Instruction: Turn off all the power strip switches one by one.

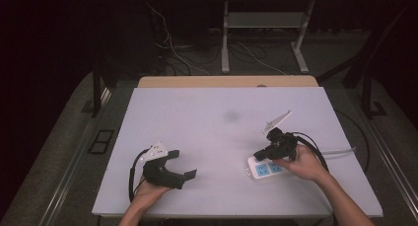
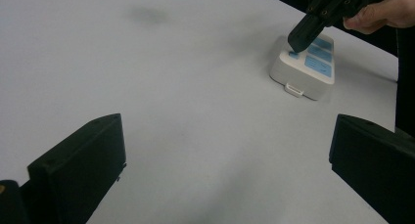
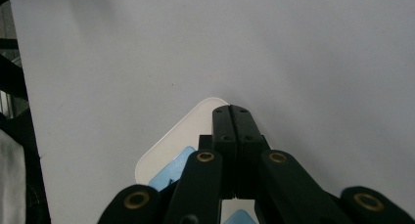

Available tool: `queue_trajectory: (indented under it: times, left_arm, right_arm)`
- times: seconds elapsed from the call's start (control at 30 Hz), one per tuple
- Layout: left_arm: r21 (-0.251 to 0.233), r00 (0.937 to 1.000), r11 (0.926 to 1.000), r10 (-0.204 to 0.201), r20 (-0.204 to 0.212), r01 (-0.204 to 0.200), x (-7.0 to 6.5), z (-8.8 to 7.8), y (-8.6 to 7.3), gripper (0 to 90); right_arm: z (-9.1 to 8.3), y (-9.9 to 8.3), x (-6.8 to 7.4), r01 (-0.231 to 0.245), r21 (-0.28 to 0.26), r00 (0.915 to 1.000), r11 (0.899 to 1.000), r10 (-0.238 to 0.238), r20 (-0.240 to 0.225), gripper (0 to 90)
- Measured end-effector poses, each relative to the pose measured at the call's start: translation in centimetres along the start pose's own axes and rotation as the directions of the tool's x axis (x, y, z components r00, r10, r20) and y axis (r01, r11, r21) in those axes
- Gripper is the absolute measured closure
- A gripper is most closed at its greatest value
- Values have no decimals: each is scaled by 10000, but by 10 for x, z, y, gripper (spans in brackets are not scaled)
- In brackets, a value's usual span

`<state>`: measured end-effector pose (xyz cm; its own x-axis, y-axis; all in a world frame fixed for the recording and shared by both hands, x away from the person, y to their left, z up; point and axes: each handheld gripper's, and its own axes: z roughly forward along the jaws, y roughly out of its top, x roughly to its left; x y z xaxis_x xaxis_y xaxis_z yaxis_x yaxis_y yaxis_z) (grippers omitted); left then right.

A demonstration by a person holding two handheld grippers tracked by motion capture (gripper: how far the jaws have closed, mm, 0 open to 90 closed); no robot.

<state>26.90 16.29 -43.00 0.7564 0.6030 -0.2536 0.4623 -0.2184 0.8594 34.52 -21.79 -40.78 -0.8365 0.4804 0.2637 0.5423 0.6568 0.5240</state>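
Right hand-held gripper [image 1: 258,155]: jaws pressed together, tip down on near end of white power strip [image 1: 265,169] at right front of table [image 1: 207,117]. Left hand-held gripper [image 1: 183,164]: spread wide, well apart, far from strip.

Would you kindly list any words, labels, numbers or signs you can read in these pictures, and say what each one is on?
No text can be read in any view.
The white power strip bears blue socket panels; any marks on them are too blurred to read.
The right gripper, its jaws closed, rests its tip on the strip's top and shows no label.
The left gripper and the table carry no writing.
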Motion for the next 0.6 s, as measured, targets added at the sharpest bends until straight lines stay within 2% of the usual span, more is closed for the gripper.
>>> queue_trajectory:
  times: [0.27, 0.5, 0.6]
  left_arm:
    - [-14, 10000, 10000, 1, -8, -1, 0, 0, 0, 0]
    - [-9, 10000, 10000, 2, -11, -2, 0, 0, 0, 0]
    - [-26, 10000, 10000, -13, -9, 13, -1, -1, 0, 0]
  right_arm:
    - [2, -3, -1, -39, -71, 9999, 10000, 38, -104, 899]
    - [2, -3, 2, 290, -62, 9995, 9996, -289, 93, 900]
    - [2, -3, 3, 273, -40, 9995, 9996, -272, 186, 900]
